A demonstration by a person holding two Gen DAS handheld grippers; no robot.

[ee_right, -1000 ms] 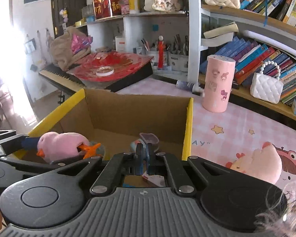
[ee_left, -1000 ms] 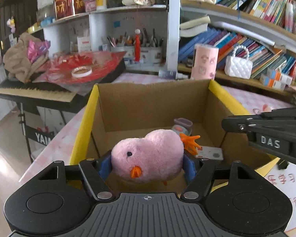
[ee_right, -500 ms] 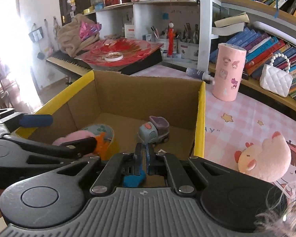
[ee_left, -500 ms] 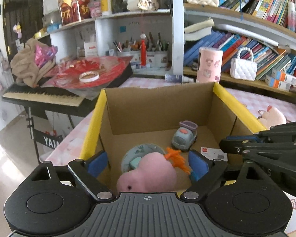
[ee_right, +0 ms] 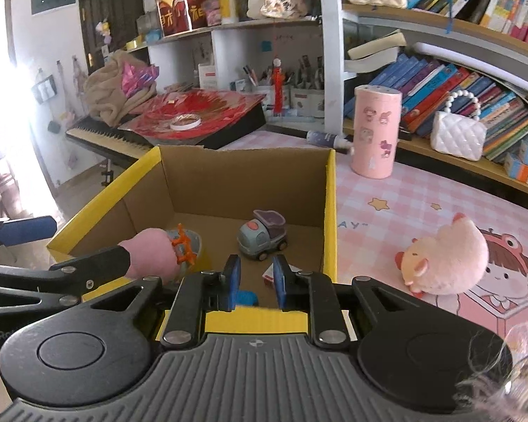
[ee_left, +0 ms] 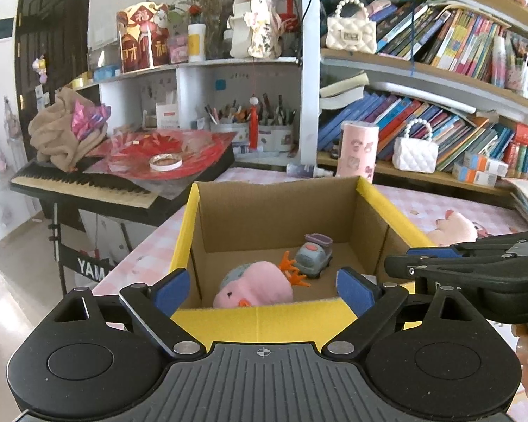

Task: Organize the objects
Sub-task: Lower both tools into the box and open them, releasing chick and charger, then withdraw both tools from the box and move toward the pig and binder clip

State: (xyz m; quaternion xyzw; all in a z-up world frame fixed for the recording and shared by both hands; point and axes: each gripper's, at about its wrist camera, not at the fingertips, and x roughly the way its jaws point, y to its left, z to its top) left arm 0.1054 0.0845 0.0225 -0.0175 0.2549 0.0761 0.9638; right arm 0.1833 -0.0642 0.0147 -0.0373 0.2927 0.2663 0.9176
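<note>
Pink plush chick (ee_left: 253,286) lies in the yellow-rimmed cardboard box (ee_left: 264,320). The left gripper (ee_left: 262,290) gapes empty. The right gripper's (ee_right: 255,281) jaws are opening, holding nothing.

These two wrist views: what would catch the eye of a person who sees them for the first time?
Probably the yellow-rimmed cardboard box in the middle, with a pink plush chick and a small grey toy truck lying on its floor. Next, the pink plush pig on the pink tablecloth to the box's right, before the crowded bookshelves.

Pretty clearly someone's home, a kid's room: crammed bookshelves (ee_left: 440,81) and a keyboard piano (ee_left: 84,184) beyond the jaws, plush toys, pink cartoon tabletop (ee_right: 422,197).
</note>
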